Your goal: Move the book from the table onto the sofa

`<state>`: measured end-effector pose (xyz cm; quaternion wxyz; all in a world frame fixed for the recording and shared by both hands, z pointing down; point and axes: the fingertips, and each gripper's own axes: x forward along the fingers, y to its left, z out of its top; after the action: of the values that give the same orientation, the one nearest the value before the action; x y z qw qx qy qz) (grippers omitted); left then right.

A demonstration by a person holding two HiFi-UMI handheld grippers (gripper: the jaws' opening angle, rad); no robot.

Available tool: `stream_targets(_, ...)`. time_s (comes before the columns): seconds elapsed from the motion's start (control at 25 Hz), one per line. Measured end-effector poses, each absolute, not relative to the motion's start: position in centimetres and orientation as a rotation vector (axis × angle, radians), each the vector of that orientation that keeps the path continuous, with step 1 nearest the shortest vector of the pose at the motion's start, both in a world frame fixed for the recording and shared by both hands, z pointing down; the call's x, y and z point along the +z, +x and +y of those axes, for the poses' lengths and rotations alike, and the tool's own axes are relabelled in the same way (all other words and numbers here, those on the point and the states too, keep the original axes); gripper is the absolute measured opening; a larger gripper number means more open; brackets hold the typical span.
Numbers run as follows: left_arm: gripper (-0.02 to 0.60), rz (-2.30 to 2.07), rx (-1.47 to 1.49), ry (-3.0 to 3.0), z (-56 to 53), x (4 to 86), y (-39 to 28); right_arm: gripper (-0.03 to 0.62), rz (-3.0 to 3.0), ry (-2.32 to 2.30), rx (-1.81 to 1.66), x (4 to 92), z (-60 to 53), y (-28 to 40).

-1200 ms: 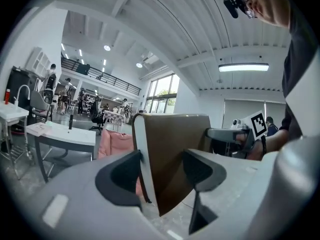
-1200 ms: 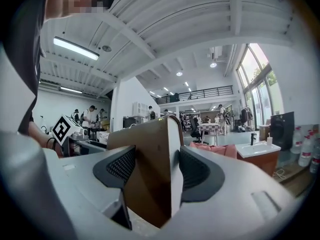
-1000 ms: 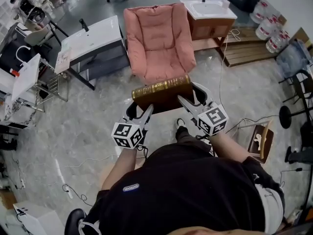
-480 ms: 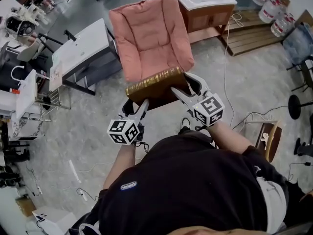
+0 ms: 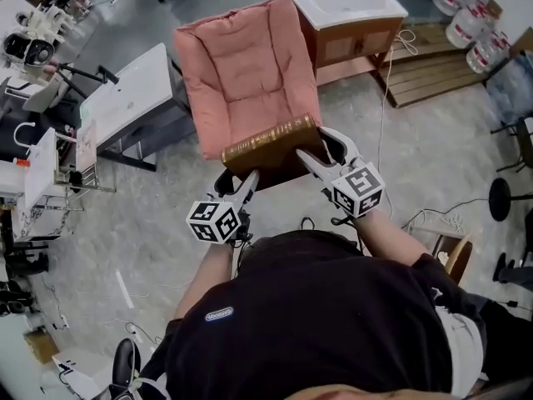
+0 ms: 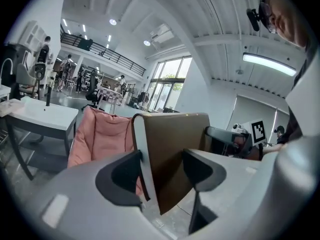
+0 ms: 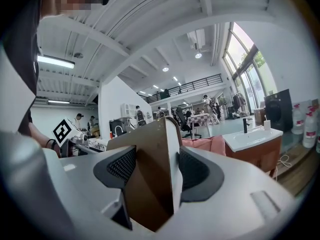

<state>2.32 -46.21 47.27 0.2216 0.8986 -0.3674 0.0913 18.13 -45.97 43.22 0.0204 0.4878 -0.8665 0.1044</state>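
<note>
A brown book (image 5: 271, 146) with a gilt spine hangs level in the air between my two grippers, over the front edge of the pink sofa (image 5: 241, 65). My left gripper (image 5: 236, 182) is shut on the book's left end, and my right gripper (image 5: 321, 153) is shut on its right end. In the left gripper view the book (image 6: 175, 149) stands on edge between the pads of my left gripper (image 6: 160, 170), with the sofa (image 6: 97, 136) behind it. In the right gripper view my right gripper (image 7: 152, 170) clamps the book (image 7: 147, 164), and a strip of sofa (image 7: 205, 145) shows beyond.
A white table (image 5: 125, 90) stands left of the sofa and a wooden sink cabinet (image 5: 350, 19) right of it. A wooden pallet (image 5: 433, 73) and water jugs (image 5: 470, 23) lie at the far right. Cables trail over the marble floor.
Both grippers have carried the book forward to the sofa, which now lies closer and under the book's far edge. The grip on both ends is unchanged.
</note>
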Motion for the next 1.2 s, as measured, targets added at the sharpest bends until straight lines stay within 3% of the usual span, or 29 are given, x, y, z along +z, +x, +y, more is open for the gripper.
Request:
stream_targets(0.68, 0.272, -0.872, 0.379, 2.369, -63.1, 56.1, 3.7, 0.296, -2.527, 1.495, 0.458, 51.0, -62.8, 19.2)
stream_targets(1.2, 0.272, -0.756, 0.515, 2.192, -77.2, 65.3, 0.0, 0.296, -2.39, 1.51, 0.759, 60.9, -77.5, 15.8)
